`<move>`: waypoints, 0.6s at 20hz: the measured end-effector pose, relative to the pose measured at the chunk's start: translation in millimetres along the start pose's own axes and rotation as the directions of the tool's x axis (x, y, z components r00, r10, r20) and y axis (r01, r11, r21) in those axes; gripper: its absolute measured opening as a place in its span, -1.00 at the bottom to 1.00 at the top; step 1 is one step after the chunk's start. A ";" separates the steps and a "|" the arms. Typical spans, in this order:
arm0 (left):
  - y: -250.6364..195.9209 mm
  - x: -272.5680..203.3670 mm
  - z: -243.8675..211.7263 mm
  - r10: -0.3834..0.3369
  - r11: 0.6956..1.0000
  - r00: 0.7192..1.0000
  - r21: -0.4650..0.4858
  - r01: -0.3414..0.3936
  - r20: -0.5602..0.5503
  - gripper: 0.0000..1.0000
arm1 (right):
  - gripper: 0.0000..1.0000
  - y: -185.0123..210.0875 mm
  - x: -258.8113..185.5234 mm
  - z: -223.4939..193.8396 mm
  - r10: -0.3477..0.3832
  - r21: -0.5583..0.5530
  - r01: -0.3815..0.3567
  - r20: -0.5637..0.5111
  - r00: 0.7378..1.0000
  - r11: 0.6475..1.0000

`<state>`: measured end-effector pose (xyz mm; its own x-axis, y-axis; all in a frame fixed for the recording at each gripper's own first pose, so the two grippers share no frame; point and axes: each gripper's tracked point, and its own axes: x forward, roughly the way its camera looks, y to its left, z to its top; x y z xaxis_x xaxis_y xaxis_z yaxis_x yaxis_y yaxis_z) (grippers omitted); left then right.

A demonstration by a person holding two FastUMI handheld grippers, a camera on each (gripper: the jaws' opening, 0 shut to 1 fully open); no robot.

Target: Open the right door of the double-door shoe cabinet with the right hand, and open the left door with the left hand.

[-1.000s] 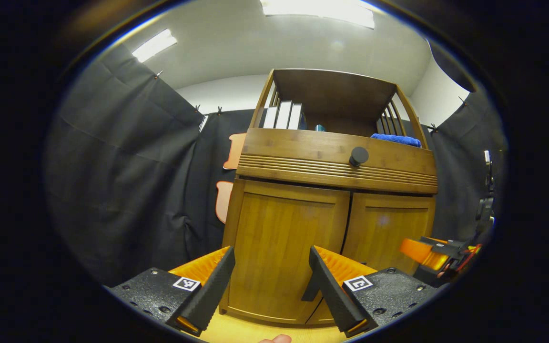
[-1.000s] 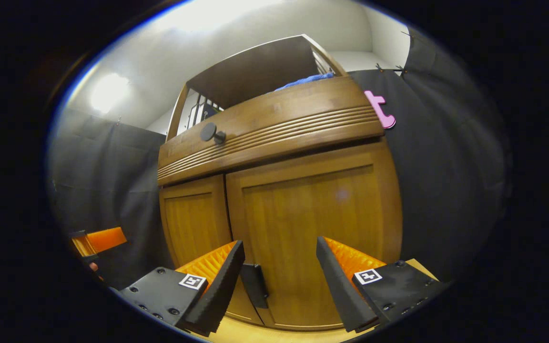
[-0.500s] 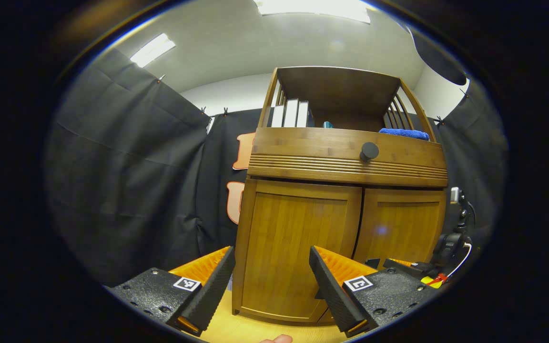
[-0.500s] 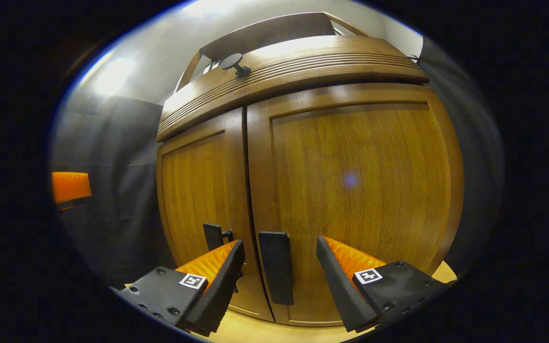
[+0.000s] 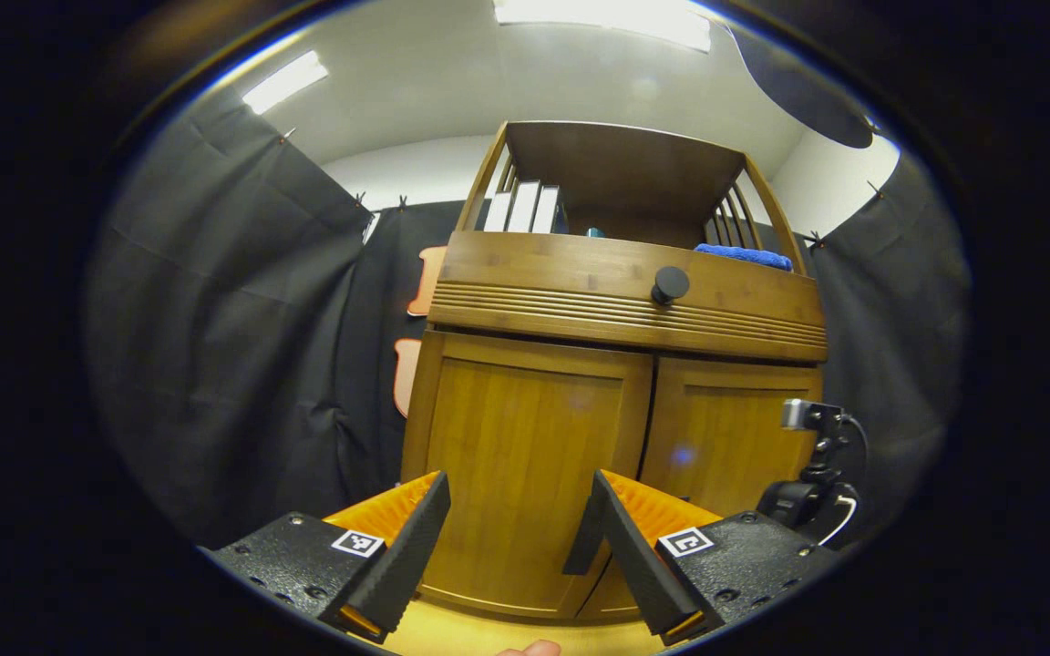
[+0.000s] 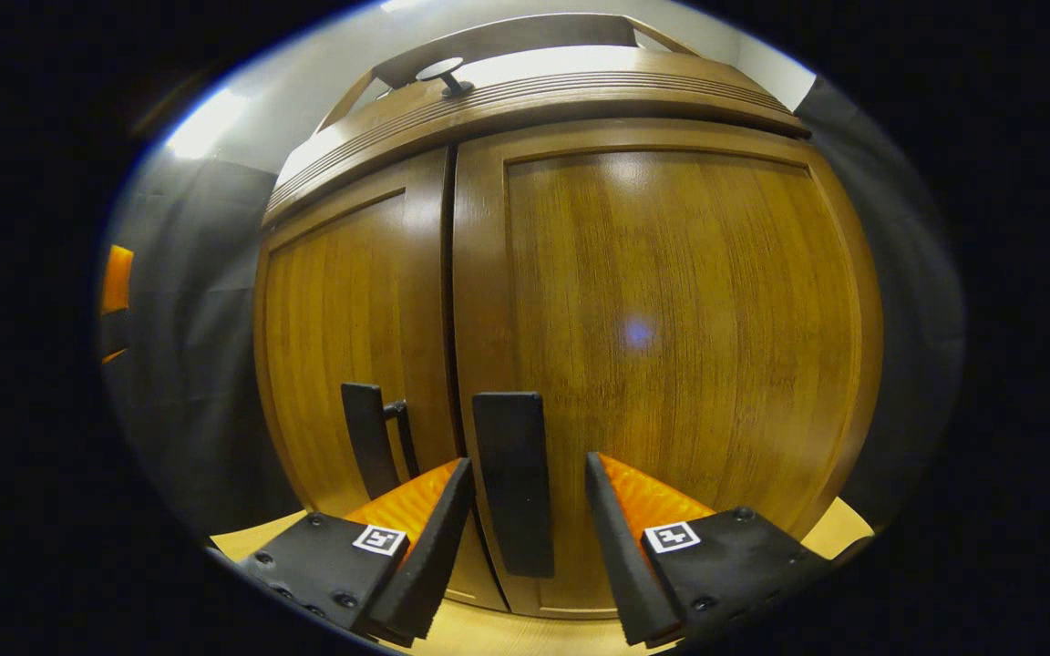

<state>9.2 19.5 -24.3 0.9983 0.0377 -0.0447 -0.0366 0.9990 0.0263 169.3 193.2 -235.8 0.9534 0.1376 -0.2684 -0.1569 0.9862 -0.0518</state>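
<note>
The wooden shoe cabinet has both doors closed. In the right gripper view the right door (image 6: pixel 671 301) is very close, and its black vertical handle (image 6: pixel 511 483) stands between the fingers of my right gripper (image 6: pixel 520 547). The jaws are open on either side of the handle and do not press on it. The left door (image 6: pixel 334 337) with its own handle (image 6: pixel 365 437) is just beside. In the left gripper view my left gripper (image 5: pixel 511 547) is open, some way back from the left door (image 5: pixel 525 474). That door's handle (image 5: pixel 580 547) peeks out behind the right-hand finger.
Above the doors runs a drawer with a round black knob (image 5: pixel 669 284). The open shelf above it holds books (image 5: pixel 525 208) and a blue cloth (image 5: pixel 744 255). The right gripper's rig (image 5: pixel 808 492) shows low before the right door (image 5: pixel 725 437). Light wood floor (image 5: pixel 488 638) lies in front.
My right gripper has moved in on the right door until its fingers straddle the handle, and the jaws have narrowed a little. My left gripper has swung slightly and stays open.
</note>
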 end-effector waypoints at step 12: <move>29.4 -31.3 12.5 0.004 0.998 0.999 0.062 -0.006 0.038 0.83 | -0.38 2.5 5.1 -14.5 -0.093 0.014 0.093 -0.040 0.995 0.996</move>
<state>-22.5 47.4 -9.7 0.9992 0.0403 -0.0067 -0.0395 0.9953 0.0884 170.1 195.1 -251.3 0.9529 0.0419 -0.3003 -0.0636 0.9960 -0.0627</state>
